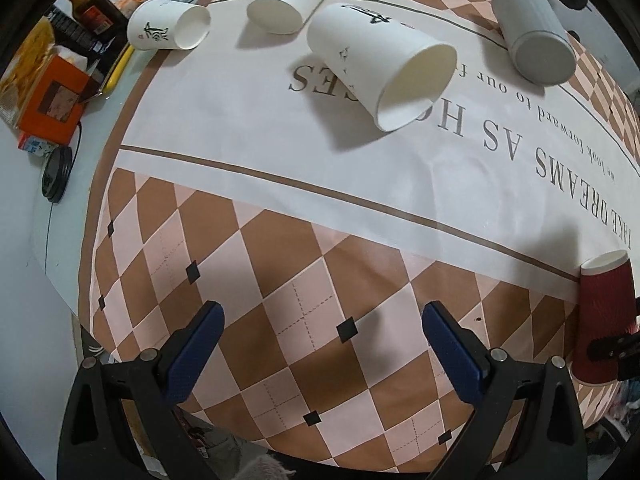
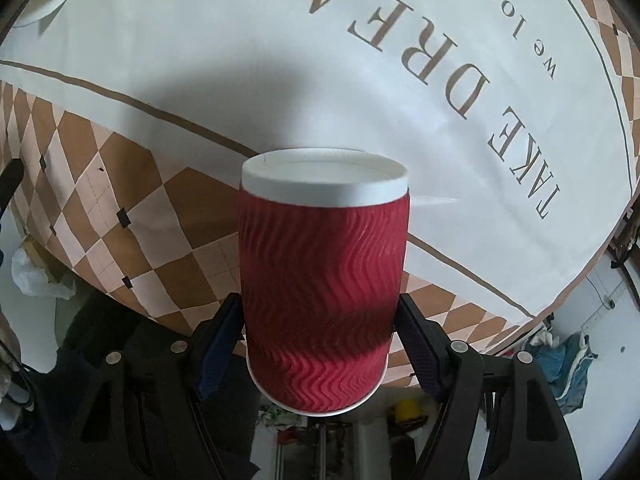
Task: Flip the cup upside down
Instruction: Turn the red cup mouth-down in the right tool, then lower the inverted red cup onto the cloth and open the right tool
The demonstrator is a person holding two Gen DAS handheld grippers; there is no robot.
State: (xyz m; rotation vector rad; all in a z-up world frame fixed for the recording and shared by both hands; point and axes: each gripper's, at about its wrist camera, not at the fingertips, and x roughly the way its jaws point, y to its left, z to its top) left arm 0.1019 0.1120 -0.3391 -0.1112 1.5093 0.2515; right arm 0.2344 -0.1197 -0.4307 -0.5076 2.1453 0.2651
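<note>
at the near right edge of the surface (image 1: 280,168), the right gripper (image 2: 320,336) is clamped on the red cup (image 2: 324,280), pads on opposite sides of the ribbed wall near its wider end. in the right wrist view the white end with a recessed disc faces away from the camera toward the cloth; looks like the base, so the mouth is toward the gripper, but can't fully confirm. can't tell if the cup is touching the surface or held just above it; the left wrist view shows it (image 1: 604,320) at the cloth's edge with the clamp around its lower part.

left gripper (image 1: 322,354) is spread apart, holding nothing, above the checkered border. three white cups (image 1: 384,68) and a grey cup (image 1: 534,40) lie on their sides further in, well apart from the red one.

for the flip, my read:
- keep squeeze light, paper wall will dent; the ribs give decent friction.
- rotate about the grip axis, clear of the surface before turning.
- set down mouth flat, on the white band rather than right at the edge.
- release only once the rim sits level, else it tips like the others.
- left stays out of the way.
</note>
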